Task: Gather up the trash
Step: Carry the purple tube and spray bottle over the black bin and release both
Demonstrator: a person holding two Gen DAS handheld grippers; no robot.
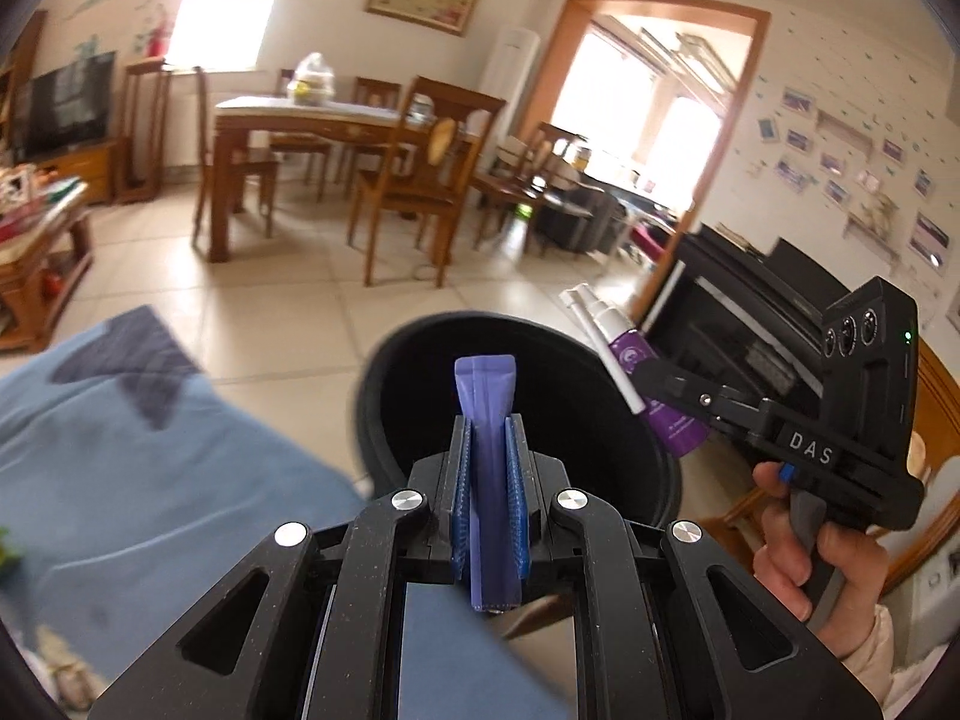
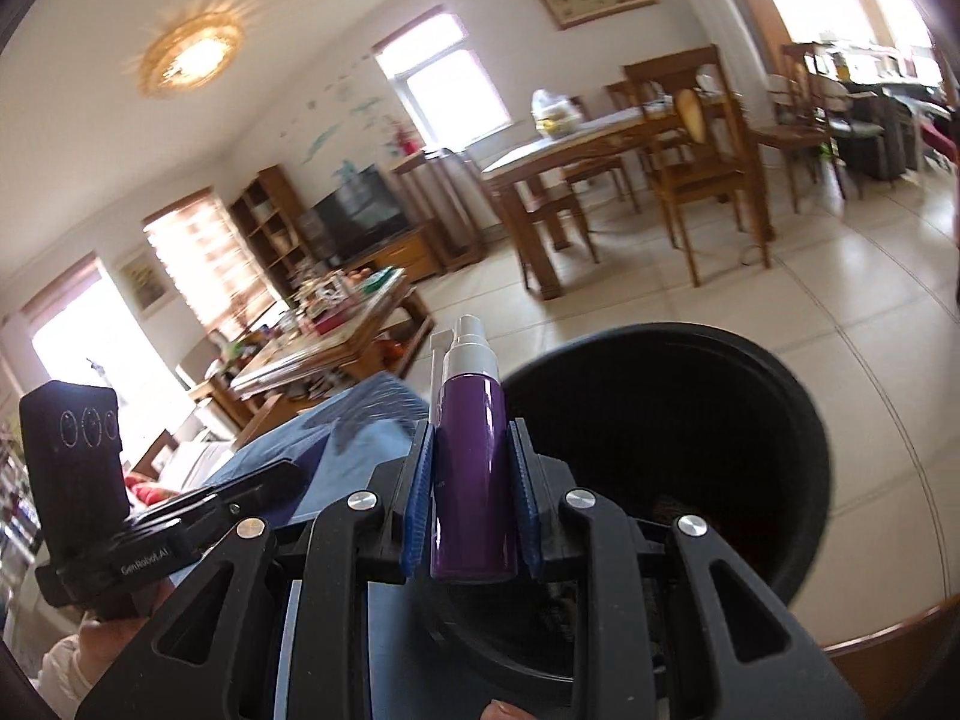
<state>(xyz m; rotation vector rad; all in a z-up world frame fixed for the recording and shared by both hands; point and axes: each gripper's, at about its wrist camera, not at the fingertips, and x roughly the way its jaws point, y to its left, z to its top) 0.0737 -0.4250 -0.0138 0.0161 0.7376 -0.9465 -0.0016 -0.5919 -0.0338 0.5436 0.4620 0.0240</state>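
My left gripper is clamped on a flat blue-violet plastic piece that stands up between its blue pads, its flared tip over the mouth of the black bin. My right gripper is closed on a purple spray bottle with a white pump top, held upright just beside the bin's left rim. The bin's round rim is clear all the way around and its dark mouth is uncovered, with pale tiled floor open beyond it up to the wooden dining table and chairs. To the left a blue cushion presses close to the bin's side, and a curved wooden edge runs under it at lower right. The left wrist view shows my right hand around its gripper's handle, with the bottle tilted over the bin's right rim and a dark piano-like cabinet behind; the right wrist view instead shows a cluttered coffee table, a television, a lit ceiling lamp, and the back of my left gripper's body. The right gripper's body reads "DAS"; the left one reads "GenRobot.AI". The small print on the bottle is too blurred to read.
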